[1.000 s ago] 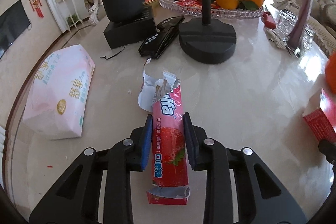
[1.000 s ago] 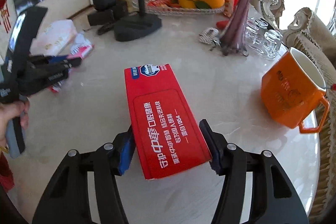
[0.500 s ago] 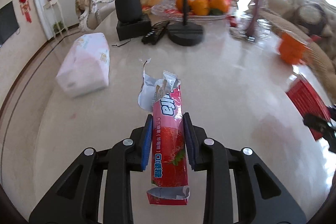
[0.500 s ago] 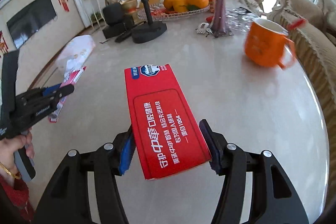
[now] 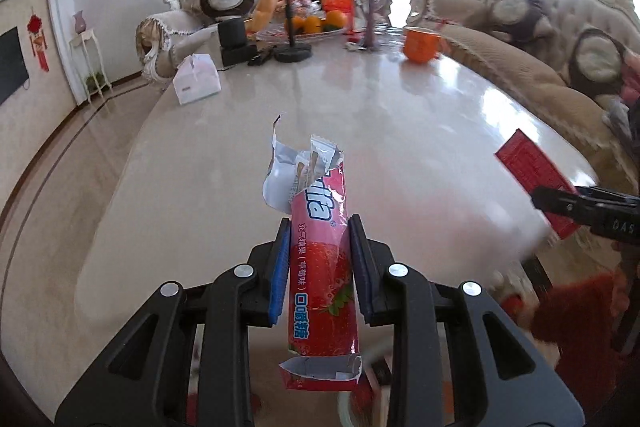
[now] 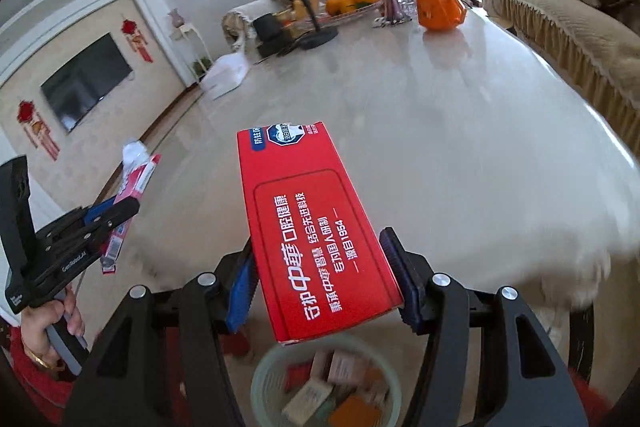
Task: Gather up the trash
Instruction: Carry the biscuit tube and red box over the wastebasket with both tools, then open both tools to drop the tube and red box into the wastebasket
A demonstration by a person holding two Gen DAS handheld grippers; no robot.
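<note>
Left wrist view: the left hand-held gripper (image 5: 318, 259) is clamped tight on a pink strawberry candy wrapper (image 5: 322, 263), pads pressing both sides; its torn end points toward twelve o'clock, above the glossy tabletop (image 5: 400, 147). At three o'clock the right hand-held gripper (image 5: 560, 201) carries a red box (image 5: 528, 171). An orange mug (image 5: 422, 43) stands far off near one o'clock.

Right wrist view: the right hand-held gripper's jaws are partly spread and grip the red box (image 6: 314, 227) by its long sides, beyond the tabletop edge. Directly beneath, at six o'clock, sits a pale trash basket (image 6: 264, 371) holding scraps. At nine o'clock the left hand-held gripper (image 6: 120, 207) holds the wrapper (image 6: 134, 195), a hand (image 6: 50, 323) on its handle.
</note>
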